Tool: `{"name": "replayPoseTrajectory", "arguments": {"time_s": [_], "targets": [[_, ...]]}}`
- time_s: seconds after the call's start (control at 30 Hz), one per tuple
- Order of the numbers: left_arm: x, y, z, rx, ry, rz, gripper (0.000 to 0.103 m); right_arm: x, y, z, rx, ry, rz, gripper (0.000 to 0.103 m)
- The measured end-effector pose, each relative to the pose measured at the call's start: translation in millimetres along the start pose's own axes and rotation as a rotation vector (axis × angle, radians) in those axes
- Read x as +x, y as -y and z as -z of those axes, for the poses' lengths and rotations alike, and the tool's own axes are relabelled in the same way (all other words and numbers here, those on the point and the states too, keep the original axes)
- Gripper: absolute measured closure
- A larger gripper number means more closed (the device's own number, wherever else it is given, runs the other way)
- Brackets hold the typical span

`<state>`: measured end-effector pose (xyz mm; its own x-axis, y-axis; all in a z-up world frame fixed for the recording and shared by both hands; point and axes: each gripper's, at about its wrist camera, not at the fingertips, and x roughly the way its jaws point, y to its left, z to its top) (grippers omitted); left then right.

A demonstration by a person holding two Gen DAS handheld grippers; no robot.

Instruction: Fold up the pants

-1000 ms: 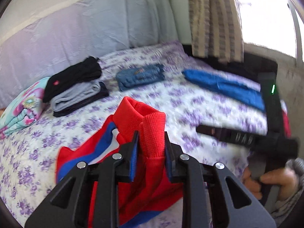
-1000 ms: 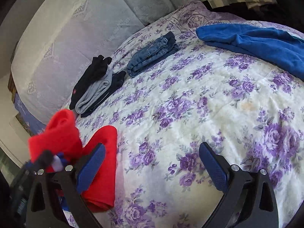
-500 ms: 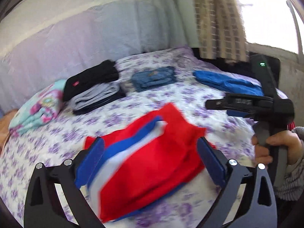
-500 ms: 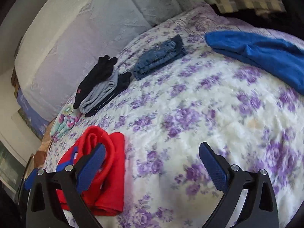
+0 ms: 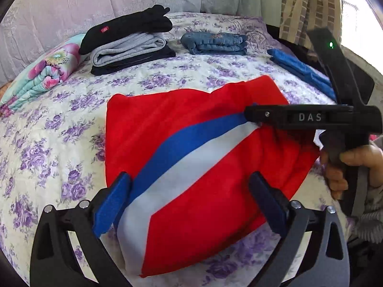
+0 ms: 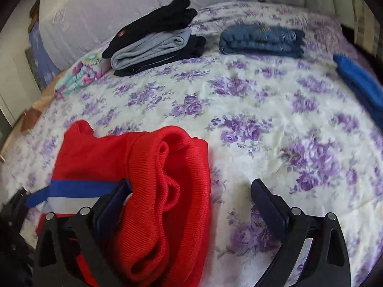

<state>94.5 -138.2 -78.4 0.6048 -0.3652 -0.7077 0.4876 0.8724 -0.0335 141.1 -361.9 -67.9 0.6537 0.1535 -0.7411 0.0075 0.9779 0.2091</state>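
Red pants (image 5: 191,148) with a blue and a white stripe lie folded on the flowered bedspread (image 5: 59,124). My left gripper (image 5: 190,203) hovers over their near edge, open wide, and the cloth passes under both fingers untouched by the pads. My right gripper (image 5: 251,116) reaches in from the right, held by a person's hand (image 5: 344,167), with its tip at the pants' far right edge. In the right wrist view the right gripper (image 6: 191,203) is open. The pants' ribbed red end (image 6: 167,191) is bunched between the jaws, against the left finger (image 6: 112,205).
At the back of the bed lie a stack of folded black, grey and dark pants (image 5: 129,40), folded jeans (image 5: 215,43) and a blue garment (image 5: 299,71). A folded floral blanket (image 5: 45,71) sits at the left edge. A checked curtain (image 5: 308,7) hangs back right.
My left gripper opened and let go of the red pants, which dropped flat onto the bed. My right gripper swung left until the pants' ribbed end came between its open jaws.
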Motion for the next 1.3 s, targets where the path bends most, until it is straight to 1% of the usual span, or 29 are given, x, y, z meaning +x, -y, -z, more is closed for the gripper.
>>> {"name": "replayPoseTrajectory", "arguments": {"time_s": [0.07,0.1,0.17,0.2,0.27,0.3,0.33,0.37,0.4,0.43,0.47,0.5,0.57,0.63,0.73,0.8,0.83,0.87,0.93,1.0,1.03,1.07,1.1,1.13,1.17,1.2,1.23,1.27,1.3], "targets": [[-2.9,-4.1,0.3,-0.031,-0.003,0.015,0.006,-13.1,-9.6,1.2,-0.032,0.049,0.019,0.004],[-9.6,-6.7,1.2,-0.047,0.01,0.027,0.006,-23.5,-14.3,1.1,-0.042,0.075,0.025,0.004],[-28.5,-13.0,1.3,-0.076,0.058,0.053,0.006,-51.6,-22.3,4.3,-0.072,0.135,0.04,0.004],[-37.5,-16.6,-0.1,-0.086,0.087,0.05,0.006,-65.7,-25.6,7.9,-0.093,0.155,0.051,0.004],[-53.8,-25.3,-3.6,-0.105,0.144,0.011,0.006,-78.0,-28.9,18.6,-0.124,0.152,0.064,0.004],[-55.0,-29.9,-6.0,-0.111,0.149,-0.011,0.006,-77.7,-28.5,27.2,-0.14,0.131,0.096,0.004],[-49.5,-34.9,-8.9,-0.115,0.128,-0.033,0.006,-71.6,-26.5,32.8,-0.151,0.103,0.129,0.004],[-39.8,-39.3,-9.4,-0.124,0.091,-0.054,0.006,-62.2,-20.9,41.0,-0.151,0.066,0.153,0.004],[-25.5,-44.4,-7.9,-0.138,0.032,-0.072,0.006,-52.7,-9.8,47.3,-0.119,0.039,0.133,0.004],[-5.9,-49.5,-3.0,-0.156,-0.049,-0.061,0.005,-48.5,1.9,49.6,-0.059,0.027,0.083,0.004],[3.1,-57.6,3.4,-0.21,-0.07,-0.026,0.004,-44.7,11.5,48.9,-0.006,0.006,0.035,0.003],[3.6,-66.3,6.4,-0.272,-0.069,0.018,0.004,-43.3,13.2,47.7,0.001,0.0,0.023,0.003],[1.1,-73.4,5.0,-0.302,-0.088,0.051,0.004,-46.8,8.1,47.0,-0.017,0.015,0.035,0.004],[-9.9,-78.5,5.4,-0.321,-0.061,0.039,0.005,-58.7,6.1,46.9,0.005,0.046,0.012,0.004],[-27.8,-86.5,6.8,-0.335,-0.022,0.029,0.005,-90.1,7.7,46.5,0.079,0.131,-0.097,0.004],[-39.3,-91.7,5.5,-0.354,0.006,0.026,0.005,-104.2,4.1,39.3,0.101,0.176,-0.159,0.004],[-44.2,-93.2,2.4,-0.357,0.024,0.017,0.005,-108.1,-1.4,32.9,0.094,0.19,-0.172,0.004],[-46.7,-93.1,-2.4,-0.353,0.037,0.004,0.005,-109.8,-11.1,23.8,0.066,0.209,-0.162,0.004],[-45.3,-89.2,-19.8,-0.33,0.05,-0.033,0.005,-102.1,-31.8,3.0,-0.005,0.23,-0.09,0.004],[-37.3,-82.6,-42.3,-0.295,0.06,-0.072,0.005,-84.8,-44.1,-15.2,-0.06,0.221,-0.014,0.004],[-31.7,-80.9,-51.0,-0.271,0.063,-0.088,0.005,-71.2,-47.0,-21.9,-0.075,0.204,0.032,0.004],[-20.9,-78.6,-61.1,-0.238,0.061,-0.125,0.005,-52.7,-48.1,-27.5,-0.091,0.171,0.101,0.004],[-11.3,-77.7,-65.6,-0.22,0.051,-0.158,0.005,-35.9,-43.2,-27.9,-0.093,0.131,0.151,0.004],[6.3,-77.9,-68.7,-0.204,0.017,-0.2,0.005,-16.6,-36.9,-23.9,-0.095,0.074,0.182,0.004],[22.4,-80.0,-68.1,-0.2,-0.025,-0.219,0.005,1.7,-27.8,-17.6,-0.085,0.022,0.16,0.004],[41.1,-83.6,-64.4,-0.207,-0.077,-0.213,0.004,11.9,-18.2,-8.9,-0.051,-0.001,0.118,0.004],[53.7,-87.3,-59.2,-0.217,-0.108,-0.205,0.004,14.8,-9.1,-6.0,-0.003,-0.006,0.07,0.004],[60.8,-91.7,-55.3,-0.235,-0.122,-0.188,0.004,14.2,-0.8,-7.4,0.035,-0.014,0.035,0.004],[61.1,-96.2,-53.1,-0.26,-0.117,-0.166,0.004,13.1,-0.2,-7.7,0.039,-0.014,0.027,0.004]]}}
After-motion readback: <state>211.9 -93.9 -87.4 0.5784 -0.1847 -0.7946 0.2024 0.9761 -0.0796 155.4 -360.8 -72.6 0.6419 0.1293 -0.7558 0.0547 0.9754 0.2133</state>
